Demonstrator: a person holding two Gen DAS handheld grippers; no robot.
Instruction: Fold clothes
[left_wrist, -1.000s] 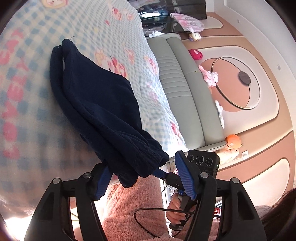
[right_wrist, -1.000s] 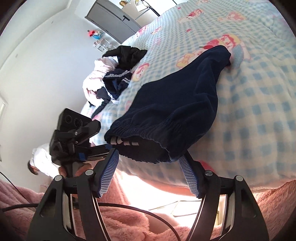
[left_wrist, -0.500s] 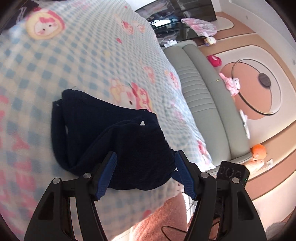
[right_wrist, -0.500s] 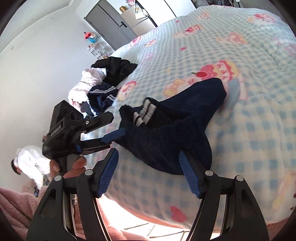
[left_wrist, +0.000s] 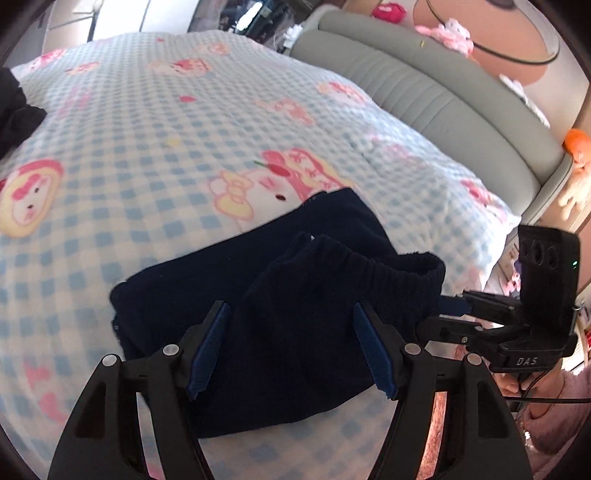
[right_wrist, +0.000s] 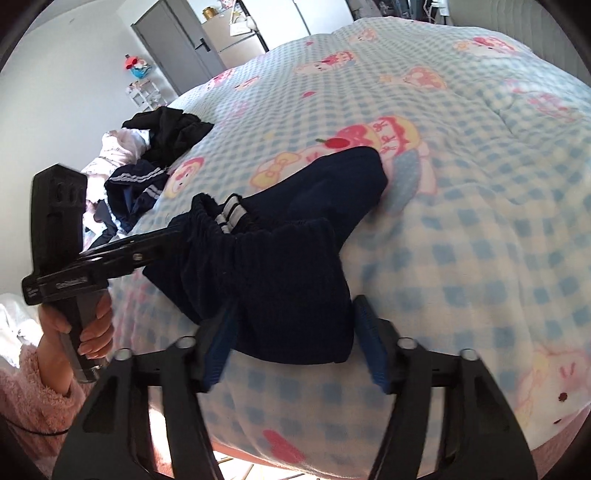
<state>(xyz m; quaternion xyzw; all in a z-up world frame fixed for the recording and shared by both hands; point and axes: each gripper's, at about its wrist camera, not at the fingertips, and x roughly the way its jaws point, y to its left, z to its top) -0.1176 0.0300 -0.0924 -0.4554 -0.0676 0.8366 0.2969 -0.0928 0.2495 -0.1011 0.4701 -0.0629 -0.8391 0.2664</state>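
Note:
A navy garment (left_wrist: 280, 295) with an elastic waistband lies folded over on the blue checked bedspread (left_wrist: 147, 129); it also shows in the right wrist view (right_wrist: 288, 258), with white stripes at the waistband. My left gripper (left_wrist: 291, 347) is open, its fingers (left_wrist: 210, 343) wide apart over the near part of the cloth. My right gripper (right_wrist: 295, 339) is open too, fingers (right_wrist: 369, 343) either side of the garment's near edge. Each gripper shows in the other's view, its tips at the waistband ends.
A pile of dark and white clothes (right_wrist: 155, 155) lies at the bed's far left. A grey padded headboard (left_wrist: 424, 96) runs along the right, with plush toys behind it. The bed's near edge is just below the grippers.
The garment's waistband end was carried up over the bed and laid onto its far half. Both grippers moved forward over the bed. The cloth now rests on the bedspread.

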